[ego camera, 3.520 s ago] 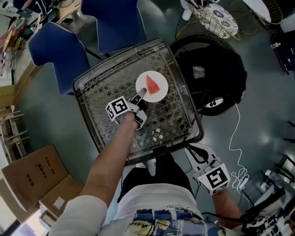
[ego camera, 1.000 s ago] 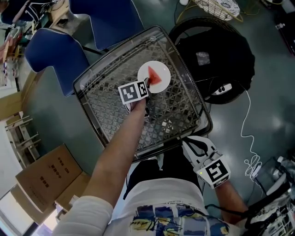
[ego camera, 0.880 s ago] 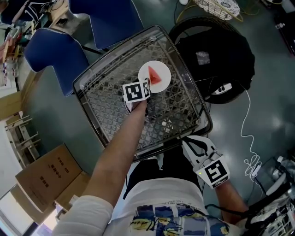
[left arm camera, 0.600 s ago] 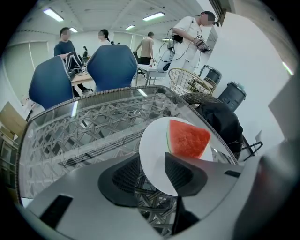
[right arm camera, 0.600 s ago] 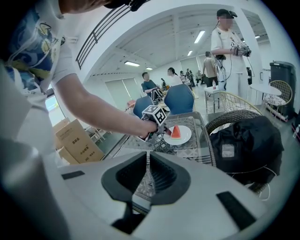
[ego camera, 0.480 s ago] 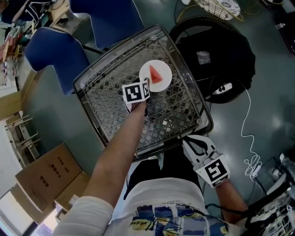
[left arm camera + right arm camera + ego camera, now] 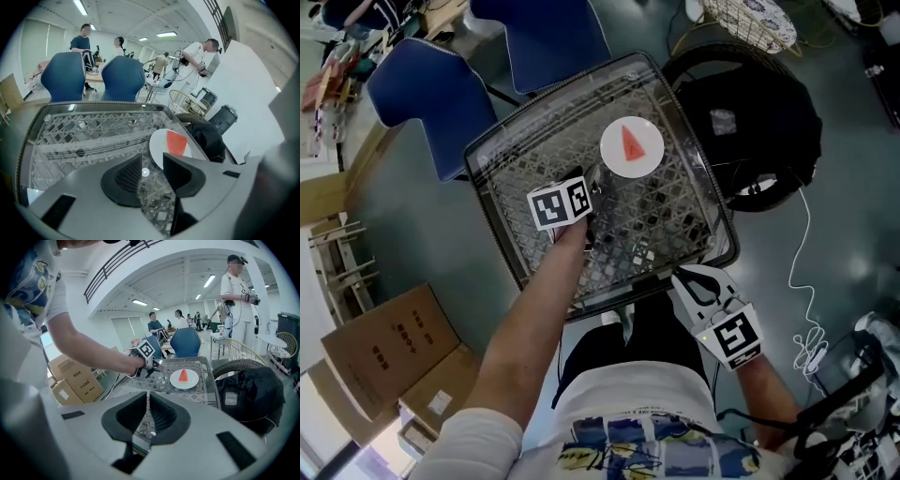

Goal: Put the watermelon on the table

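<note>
Evidently the red wedge of watermelon [image 7: 632,143] already sits on the round white plate [image 7: 614,161] toward the far corner of the glass-topped wicker table [image 7: 502,159], so I judge the job done. My left gripper [image 7: 592,186] hovers just beside the plate, jaws apart and closing on nothing. My right gripper [image 7: 697,281] hangs off the near edge, jaws together and empty, since one claw suffices.

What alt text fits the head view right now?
A watermelon lies on a white plate on a glass-topped wicker table. The left gripper hovers just short of the plate, jaws closing with nothing between them; the right gripper hangs shut off the table's near edge.
</note>
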